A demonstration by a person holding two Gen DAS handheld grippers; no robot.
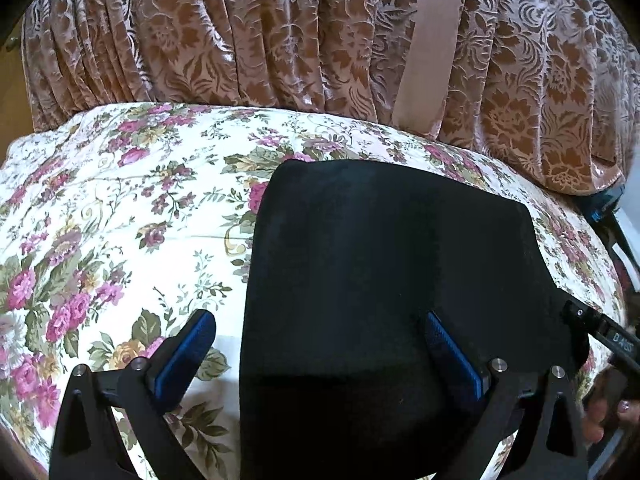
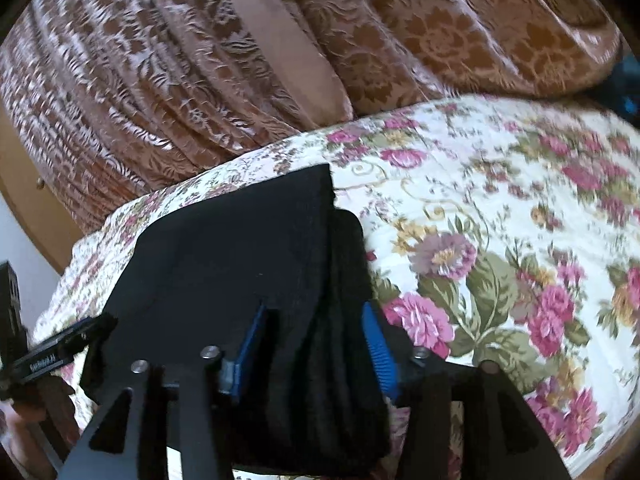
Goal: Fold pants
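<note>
Meanwhile, black pants [image 1: 380, 280] lie folded on a floral bedspread [image 1: 120, 208], just before a brown patterned curtain [image 1: 240, 32]. Angled down and forward, the left gripper [image 1: 320, 348] hovers spread wide, one blue pad [image 1: 184, 356] over bare bedspread, the other over the pants' near edge, grasping nothing. Tilted leftward at the pants' other end, the right gripper [image 2: 312, 344] straddles bunched cloth; whether its pads pinch the cloth is unclear.
</note>
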